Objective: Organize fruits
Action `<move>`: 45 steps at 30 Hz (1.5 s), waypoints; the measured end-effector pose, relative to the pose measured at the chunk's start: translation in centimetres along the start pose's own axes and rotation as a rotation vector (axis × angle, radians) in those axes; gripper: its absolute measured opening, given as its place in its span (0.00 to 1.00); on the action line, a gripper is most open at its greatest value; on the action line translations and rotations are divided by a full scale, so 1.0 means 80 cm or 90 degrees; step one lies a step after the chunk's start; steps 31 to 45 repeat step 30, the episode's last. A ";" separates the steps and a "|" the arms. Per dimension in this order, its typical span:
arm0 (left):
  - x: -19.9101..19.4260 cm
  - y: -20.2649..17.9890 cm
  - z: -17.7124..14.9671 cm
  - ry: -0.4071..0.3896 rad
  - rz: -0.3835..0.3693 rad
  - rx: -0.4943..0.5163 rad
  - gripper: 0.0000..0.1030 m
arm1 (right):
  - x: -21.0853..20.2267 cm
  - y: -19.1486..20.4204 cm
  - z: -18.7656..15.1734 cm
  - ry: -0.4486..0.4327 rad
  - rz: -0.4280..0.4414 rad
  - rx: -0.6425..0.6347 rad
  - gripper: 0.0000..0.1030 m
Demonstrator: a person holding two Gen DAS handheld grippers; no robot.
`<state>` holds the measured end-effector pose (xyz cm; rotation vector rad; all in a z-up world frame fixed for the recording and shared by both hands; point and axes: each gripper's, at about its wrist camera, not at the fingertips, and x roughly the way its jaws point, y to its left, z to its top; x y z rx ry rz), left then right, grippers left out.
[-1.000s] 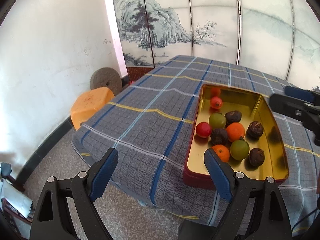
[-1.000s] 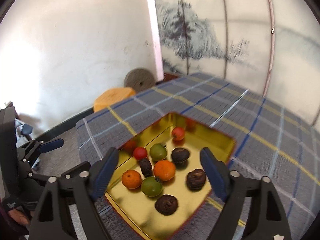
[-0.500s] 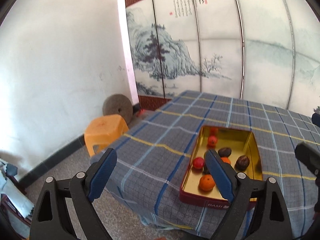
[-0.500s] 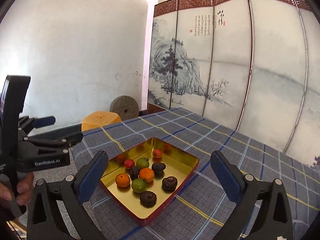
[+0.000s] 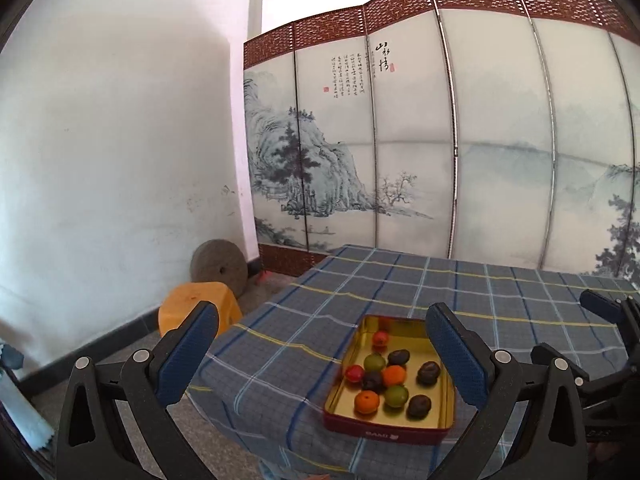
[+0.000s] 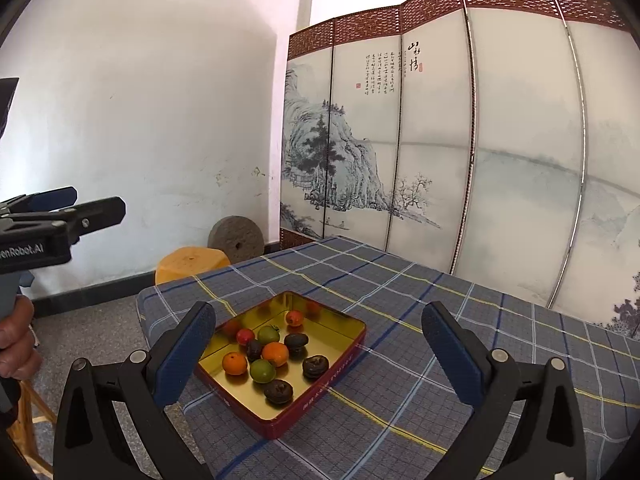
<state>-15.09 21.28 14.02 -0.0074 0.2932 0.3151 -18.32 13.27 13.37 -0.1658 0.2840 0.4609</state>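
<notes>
Your left gripper point(image 5: 320, 344) stands wide open with nothing between its blue pads; its jaws have just been opening. Your right gripper point(image 6: 318, 344) is spread just as wide and holds nothing, and its jaws have also just been opening. Both hang above the near edge of the surface point(image 6: 500, 344), which is covered in a blue checked cloth, and neither touches anything on it.

The fruits sit together in a red tin point(image 6: 320, 394) with a gold inside, near the corner of the surface. In it you have two oranges, one point(image 6: 235, 363) near the front wall and another point(image 6: 275, 353) in the middle. Two green fruits point(image 6: 262, 370) lie among them, along with small red ones point(image 6: 245, 336) toward the back and several dark wrinkled fruits point(image 6: 278, 391) on the right side.

From the right wrist camera you see your left gripper at the far left, with your hand point(image 6: 16, 340) below it. An orange stool point(image 5: 200, 306) and a round stone disc point(image 5: 219, 266) stand by the white wall, and a painted folding screen point(image 5: 400, 140) stands behind the surface.
</notes>
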 end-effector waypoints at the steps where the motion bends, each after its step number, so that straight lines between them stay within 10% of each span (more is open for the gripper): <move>1: -0.003 -0.002 0.000 -0.001 -0.004 0.002 1.00 | -0.003 -0.002 -0.001 0.000 -0.003 0.000 1.00; 16: 0.004 -0.023 -0.007 0.051 -0.053 0.017 1.00 | 0.001 -0.068 -0.037 0.049 -0.046 0.031 1.00; 30: 0.071 -0.058 -0.022 0.130 -0.015 0.055 1.00 | 0.097 -0.331 -0.200 0.378 -0.182 0.151 1.00; 45: 0.071 -0.058 -0.022 0.130 -0.015 0.055 1.00 | 0.097 -0.331 -0.200 0.378 -0.182 0.151 1.00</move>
